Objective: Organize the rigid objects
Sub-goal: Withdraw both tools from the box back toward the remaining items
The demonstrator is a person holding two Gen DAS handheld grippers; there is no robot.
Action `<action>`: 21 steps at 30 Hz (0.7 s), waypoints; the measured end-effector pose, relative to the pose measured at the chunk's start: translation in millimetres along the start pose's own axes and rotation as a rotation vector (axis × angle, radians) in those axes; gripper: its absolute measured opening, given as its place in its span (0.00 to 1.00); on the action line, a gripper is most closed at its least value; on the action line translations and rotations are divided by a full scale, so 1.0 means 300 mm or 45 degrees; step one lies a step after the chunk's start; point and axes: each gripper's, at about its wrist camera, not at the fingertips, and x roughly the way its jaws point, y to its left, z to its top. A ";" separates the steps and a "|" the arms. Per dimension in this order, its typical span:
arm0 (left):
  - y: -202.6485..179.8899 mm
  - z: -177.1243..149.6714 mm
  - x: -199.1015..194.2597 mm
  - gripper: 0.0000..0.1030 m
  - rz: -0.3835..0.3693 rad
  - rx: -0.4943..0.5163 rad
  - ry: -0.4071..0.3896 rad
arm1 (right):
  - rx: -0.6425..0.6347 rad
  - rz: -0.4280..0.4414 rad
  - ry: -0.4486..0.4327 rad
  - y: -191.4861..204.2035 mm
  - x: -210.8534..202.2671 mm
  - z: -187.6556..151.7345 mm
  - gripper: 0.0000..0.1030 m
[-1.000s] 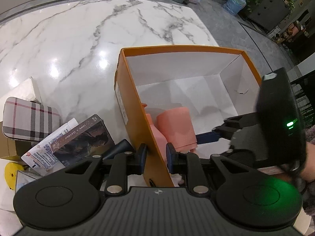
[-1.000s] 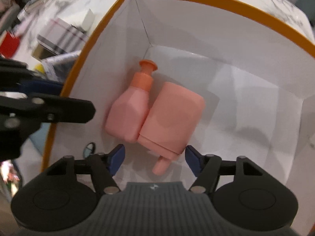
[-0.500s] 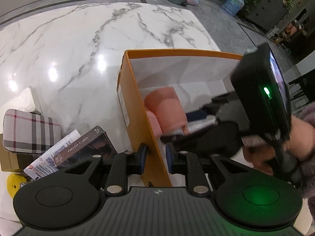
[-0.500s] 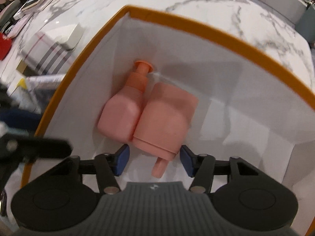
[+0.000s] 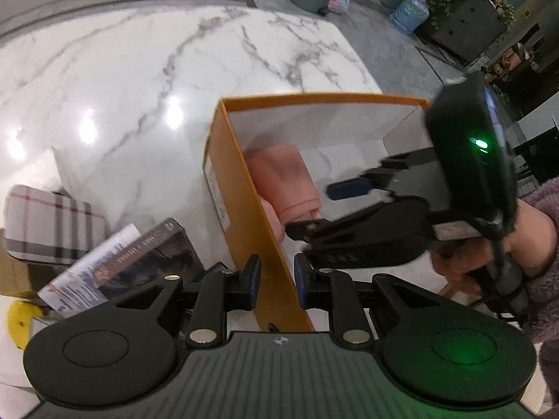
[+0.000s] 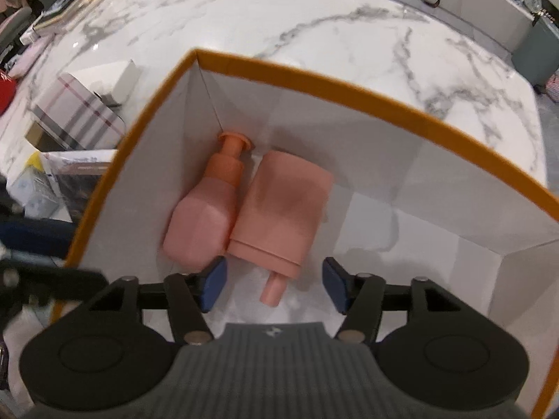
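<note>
— Two pink bottles (image 6: 241,209) lay side by side on the floor of the orange box (image 6: 314,80), tucked into its corner.

— And the grippers?

— Right hand-held gripper (image 6: 274,284) hung above them, jaws wide, holding nothing. Left hand-held gripper (image 5: 273,281) pinched the box wall, steadying it.

— Which step?

— Placing looked finished, I judged. Next called for fetching something from the clutter on the worktop (image 5: 139,87), perhaps the plaid case (image 5: 49,227).
</note>
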 end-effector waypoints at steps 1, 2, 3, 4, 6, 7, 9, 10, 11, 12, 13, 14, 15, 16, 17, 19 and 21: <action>0.000 -0.004 -0.016 0.24 0.002 0.009 -0.013 | -0.001 0.002 -0.016 0.002 -0.021 -0.008 0.63; -0.002 -0.011 -0.033 0.24 0.000 0.021 -0.028 | -0.004 0.004 -0.034 0.007 -0.043 -0.014 0.63; -0.003 -0.018 -0.050 0.24 0.003 0.033 -0.042 | -0.005 0.006 -0.051 0.014 -0.061 -0.019 0.63; -0.004 -0.021 -0.065 0.24 0.010 0.045 -0.059 | -0.008 0.011 -0.078 0.019 -0.084 -0.025 0.63; -0.004 -0.039 -0.102 0.24 0.026 0.079 -0.106 | -0.014 0.019 -0.141 0.036 -0.132 -0.038 0.63; -0.004 -0.047 -0.120 0.24 0.029 0.092 -0.130 | -0.015 0.019 -0.175 0.050 -0.151 -0.040 0.63; 0.003 -0.071 -0.159 0.24 0.042 0.115 -0.178 | -0.026 0.027 -0.242 0.079 -0.190 -0.041 0.63; 0.006 -0.080 -0.173 0.25 0.053 0.122 -0.195 | -0.035 0.033 -0.275 0.095 -0.209 -0.043 0.63; 0.013 -0.089 -0.189 0.26 0.071 0.126 -0.211 | -0.046 0.040 -0.312 0.112 -0.228 -0.044 0.64; 0.021 -0.102 -0.206 0.26 0.093 0.130 -0.228 | -0.057 0.045 -0.344 0.129 -0.244 -0.045 0.67; 0.030 -0.109 -0.218 0.27 0.110 0.130 -0.240 | -0.068 0.052 -0.370 0.142 -0.258 -0.050 0.67; 0.036 -0.118 -0.231 0.27 0.127 0.129 -0.250 | -0.079 0.062 -0.392 0.160 -0.268 -0.048 0.67; 0.046 -0.129 -0.244 0.27 0.144 0.127 -0.263 | -0.092 0.073 -0.413 0.182 -0.277 -0.047 0.67; 0.055 -0.138 -0.256 0.27 0.159 0.127 -0.273 | -0.103 0.083 -0.425 0.201 -0.285 -0.042 0.67; 0.065 -0.150 -0.270 0.27 0.171 0.129 -0.288 | -0.113 0.093 -0.433 0.221 -0.287 -0.040 0.67; 0.085 -0.171 -0.294 0.28 0.193 0.138 -0.311 | -0.141 0.115 -0.444 0.270 -0.286 -0.034 0.67; 0.108 -0.190 -0.308 0.30 0.205 0.145 -0.329 | -0.173 0.129 -0.443 0.315 -0.278 -0.029 0.67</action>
